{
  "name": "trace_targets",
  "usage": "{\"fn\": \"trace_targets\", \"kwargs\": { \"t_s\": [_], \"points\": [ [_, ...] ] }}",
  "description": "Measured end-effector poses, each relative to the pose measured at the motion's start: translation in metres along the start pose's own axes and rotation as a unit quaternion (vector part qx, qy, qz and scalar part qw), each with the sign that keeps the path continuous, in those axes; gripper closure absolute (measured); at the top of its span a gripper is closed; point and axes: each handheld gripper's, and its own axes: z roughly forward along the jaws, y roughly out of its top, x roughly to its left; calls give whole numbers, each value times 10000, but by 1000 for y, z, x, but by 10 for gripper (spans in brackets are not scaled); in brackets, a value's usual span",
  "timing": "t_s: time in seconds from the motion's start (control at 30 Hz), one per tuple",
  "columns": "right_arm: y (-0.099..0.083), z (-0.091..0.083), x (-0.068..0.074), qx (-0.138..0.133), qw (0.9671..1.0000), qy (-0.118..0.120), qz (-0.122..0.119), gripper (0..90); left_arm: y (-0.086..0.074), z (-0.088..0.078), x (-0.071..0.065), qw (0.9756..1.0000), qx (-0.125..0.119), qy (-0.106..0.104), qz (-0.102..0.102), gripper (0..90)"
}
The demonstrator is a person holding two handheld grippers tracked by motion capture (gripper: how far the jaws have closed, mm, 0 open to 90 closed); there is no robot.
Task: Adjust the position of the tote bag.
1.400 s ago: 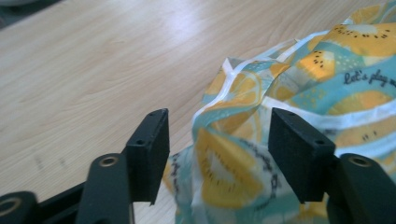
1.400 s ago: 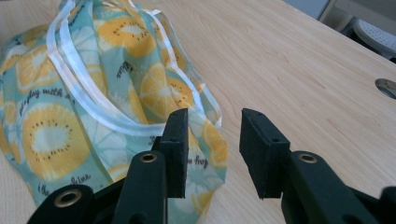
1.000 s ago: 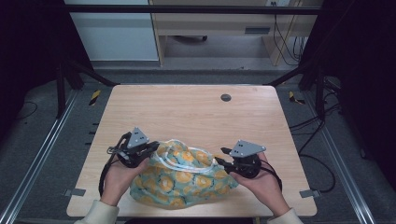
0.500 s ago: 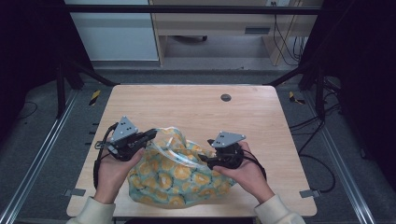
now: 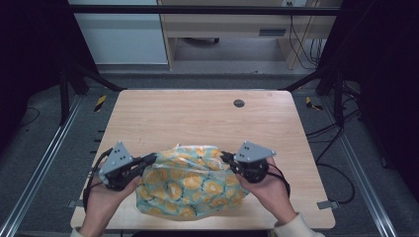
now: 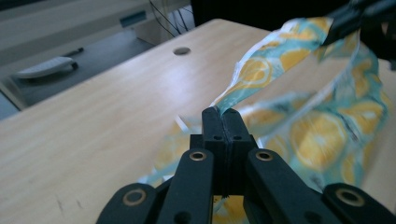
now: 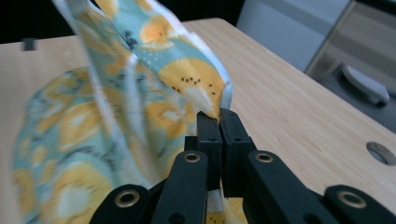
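Left gripper (image 5: 148,159) and right gripper (image 5: 225,157), jaws just closing, clamped on teal lemon-print cloth (image 5: 190,185) corners near bench's front edge; lift evenly, keep edge taut.

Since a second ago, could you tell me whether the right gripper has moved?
Yes. The right gripper, shut on the cloth, has shifted slightly toward the table's far edge and round hole.

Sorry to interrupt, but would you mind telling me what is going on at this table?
A person is handling a lemon-print cloth on the wooden table with a gripper in each hand. The left gripper is shut on the cloth's edge at one side. The right gripper has just been closing and now pinches the opposite edge, so the fabric is lifted between them.
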Motion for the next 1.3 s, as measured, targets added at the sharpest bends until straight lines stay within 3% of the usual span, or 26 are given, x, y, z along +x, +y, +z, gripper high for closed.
{"fn": "trace_targets", "kwargs": {
  "t_s": [0.2,0.23,0.27,0.37,0.4,0.5,0.57,0.6,0.7,0.73,0.77,0.87,0.93,0.97,1.0,1.1,1.3],
  "points": [
    [-25,-21,35,-26,9994,221,-267,881,-48,2,-23,9987,382,-293,176,900],
    [-30,-21,40,9,9992,268,-302,881,-48,2,-23,9987,382,-293,176,900],
    [-36,-21,46,27,9990,268,-347,879,-60,6,-27,9967,637,-422,272,900],
    [-50,-18,56,57,9985,426,-335,870,-76,14,-30,9924,1051,-454,445,900],
    [-56,-16,59,139,9981,506,-326,871,-80,18,-28,9916,1138,-464,398,900],
    [-72,-7,70,640,9944,704,-461,875,-87,27,-25,9868,1485,-358,541,900],
    [-75,-5,72,755,9934,730,-471,875,-87,29,-24,9863,1531,-306,529,899],
    [-79,1,74,953,9908,860,-420,853,-87,32,-21,9862,1559,-243,508,898],
    [-77,1,74,936,9907,889,-425,781,-88,34,-20,9846,1649,-195,551,898],
    [-69,-2,74,814,9916,922,-387,648,-90,33,-20,9822,1768,-186,610,898],
    [-69,-2,74,814,9916,922,-387,648,-90,33,-20,9822,1768,-186,610,898],
    [-51,-11,68,660,9932,880,-381,477,-93,30,-20,9807,1848,-300,569,888],
    [-41,-15,62,565,9942,847,-355,464,-93,31,-22,9783,1940,-361,634,891],
    [-35,-15,58,551,9944,827,-349,460,-93,31,-22,9783,1940,-361,634,893],
    [-28,-15,52,511,9952,761,-352,459,-93,31,-23,9759,2011,-428,730,893],
    [-11,-12,40,389,9956,767,-361,464,-94,29,-25,9745,2029,-543,793,889],
    [16,-6,21,246,9961,830,-163,460,-96,28,-21,9748,2051,-432,757,882]
  ]
}}
